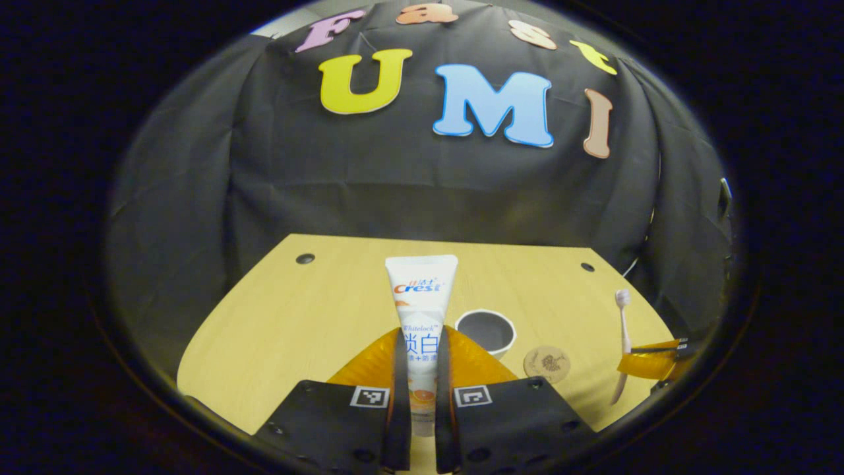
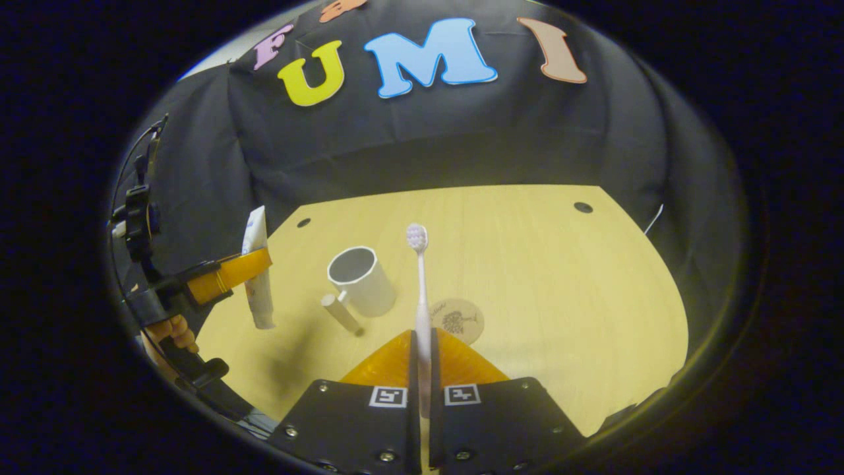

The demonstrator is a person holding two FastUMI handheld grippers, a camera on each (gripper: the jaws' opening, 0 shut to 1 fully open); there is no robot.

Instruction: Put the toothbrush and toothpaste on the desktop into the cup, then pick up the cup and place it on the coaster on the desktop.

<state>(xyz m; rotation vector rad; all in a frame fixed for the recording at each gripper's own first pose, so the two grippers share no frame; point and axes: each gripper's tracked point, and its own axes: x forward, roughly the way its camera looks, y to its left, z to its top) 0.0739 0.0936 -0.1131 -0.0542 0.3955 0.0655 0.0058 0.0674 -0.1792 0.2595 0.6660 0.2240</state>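
We hold paste (image 1: pixel 421 310) upright in left gripper (image 1: pixel 419 389), brush (image 2: pixel 422 310) in right gripper (image 2: pixel 422 386), both clamped, probably lifted off desk (image 2: pixel 560 277) for dropping into cup (image 2: pixel 361 280).

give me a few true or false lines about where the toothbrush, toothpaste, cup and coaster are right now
1. The left tool grips the toothpaste. True.
2. The toothbrush lies flat on the table. False: the right tool holds it upright, bristles up.
3. The cup is empty. True.
4. The cup stands on the coaster. False: it stands beside the coaster, on the table.
5. The toothpaste is already in the cup. False: it is held in the air, clear of the cup.
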